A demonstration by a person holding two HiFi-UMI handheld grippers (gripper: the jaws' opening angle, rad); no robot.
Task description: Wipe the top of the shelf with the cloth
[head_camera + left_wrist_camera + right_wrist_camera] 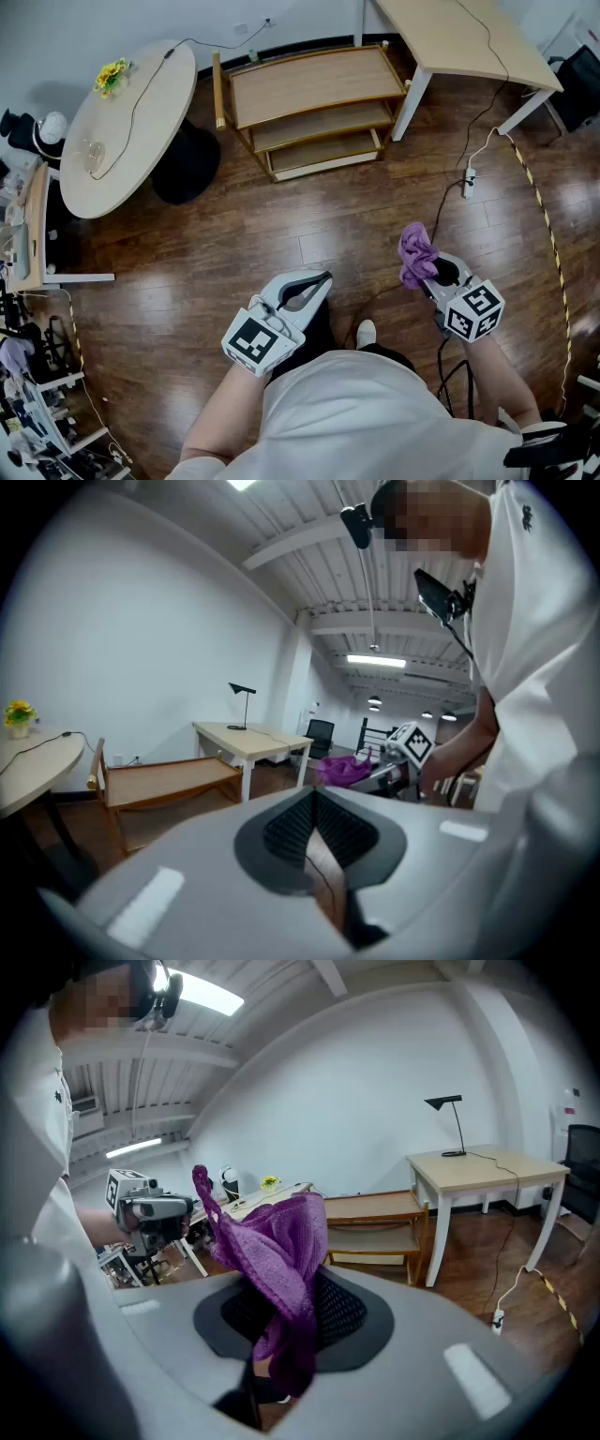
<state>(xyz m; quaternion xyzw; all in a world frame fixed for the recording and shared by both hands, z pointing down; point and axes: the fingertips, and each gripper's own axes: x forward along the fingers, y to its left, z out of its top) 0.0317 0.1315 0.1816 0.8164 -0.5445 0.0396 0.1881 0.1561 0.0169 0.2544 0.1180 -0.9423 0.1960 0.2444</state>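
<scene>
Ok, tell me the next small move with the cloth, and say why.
Probably carry the right gripper forward toward the shelf. Its jaws are already shut on the purple cloth, but the shelf top stands well ahead across the floor; the left gripper is shut and empty.

The shelf [314, 103] stands ahead of you on the floor [281, 225], well apart from both grippers. To its left is a round table [131, 131] with flowers [111, 74] at its far edge; just beside it on the right is a rectangular table [464, 37]. A power strip [469, 177] lies on the floor before that table. Your left gripper [322, 279] hangs near your body, your right gripper [433, 270] to its right, with the cloth [416, 251] in its jaws.
</scene>
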